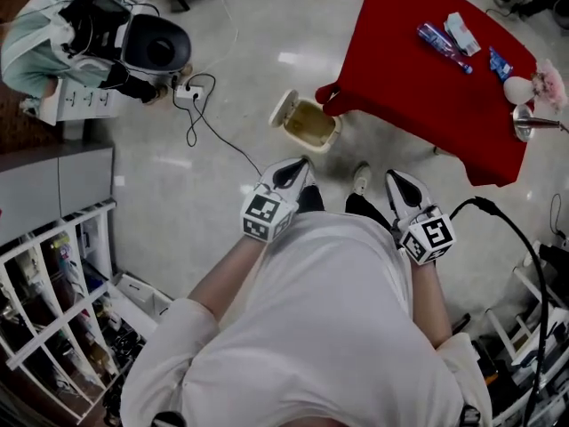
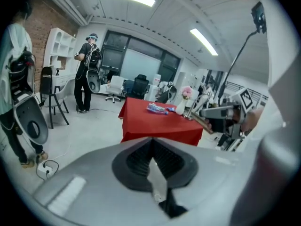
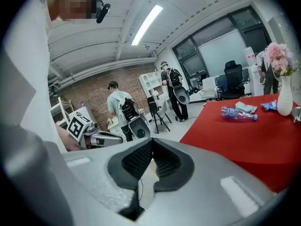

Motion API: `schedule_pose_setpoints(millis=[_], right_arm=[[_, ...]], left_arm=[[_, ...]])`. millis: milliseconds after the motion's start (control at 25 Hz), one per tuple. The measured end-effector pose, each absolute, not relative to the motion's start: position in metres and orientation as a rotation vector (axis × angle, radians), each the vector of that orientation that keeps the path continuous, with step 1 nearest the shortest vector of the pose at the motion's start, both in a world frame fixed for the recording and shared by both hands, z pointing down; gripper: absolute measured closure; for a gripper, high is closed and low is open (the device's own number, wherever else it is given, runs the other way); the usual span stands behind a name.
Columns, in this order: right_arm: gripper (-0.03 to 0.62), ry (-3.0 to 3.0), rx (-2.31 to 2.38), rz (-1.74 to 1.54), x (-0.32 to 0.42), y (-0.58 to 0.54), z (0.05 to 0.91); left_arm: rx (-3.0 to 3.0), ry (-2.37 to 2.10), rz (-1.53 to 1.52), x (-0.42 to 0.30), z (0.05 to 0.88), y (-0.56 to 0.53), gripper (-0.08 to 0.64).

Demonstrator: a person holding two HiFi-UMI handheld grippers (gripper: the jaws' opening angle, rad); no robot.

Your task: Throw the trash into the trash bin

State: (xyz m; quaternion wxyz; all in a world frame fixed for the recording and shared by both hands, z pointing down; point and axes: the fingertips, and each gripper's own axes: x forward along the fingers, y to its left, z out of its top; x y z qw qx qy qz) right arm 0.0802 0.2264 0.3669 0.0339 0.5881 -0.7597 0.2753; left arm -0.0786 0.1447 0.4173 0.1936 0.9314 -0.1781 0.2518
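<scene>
Far left on the pale shiny floor there's a white power strip (image 1: 187,92) with a black cable trailing off it, and a white slatted rack (image 1: 53,283) sits in the bottom left corner. Moving right, the small cream plastic trash bin (image 1: 327,137) stands on the floor with its lid flipped open, right up against the near corner of the red cloth-covered table (image 1: 400,83). Closer in, the left gripper (image 1: 293,174) is held out in front of the person's white shirt (image 1: 320,327), jaws pressed together with nothing between them. The right gripper (image 1: 398,187) is next to it, well apart, and it's the same there: jaws closed and empty. Both point out toward the bin and table. The trash is all up on the table's far side, nowhere near the bin: a clear plastic bottle with a blue label (image 1: 444,48) lying on its side, a white packet (image 1: 462,34) just beside it, then a blue wrapper (image 1: 500,63). A white round vase (image 1: 518,89) of pink flowers stands at the right edge.
</scene>
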Motion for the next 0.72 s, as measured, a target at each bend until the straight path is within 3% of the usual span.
schedule_pose_setpoints(millis=[720], right_arm=[[0.592, -2.3, 1.866, 0.789, 0.038, 0.195, 0.356]], left_arm=[[2.656, -0.254, 0.66, -0.096, 0.399, 0.134, 0.555]])
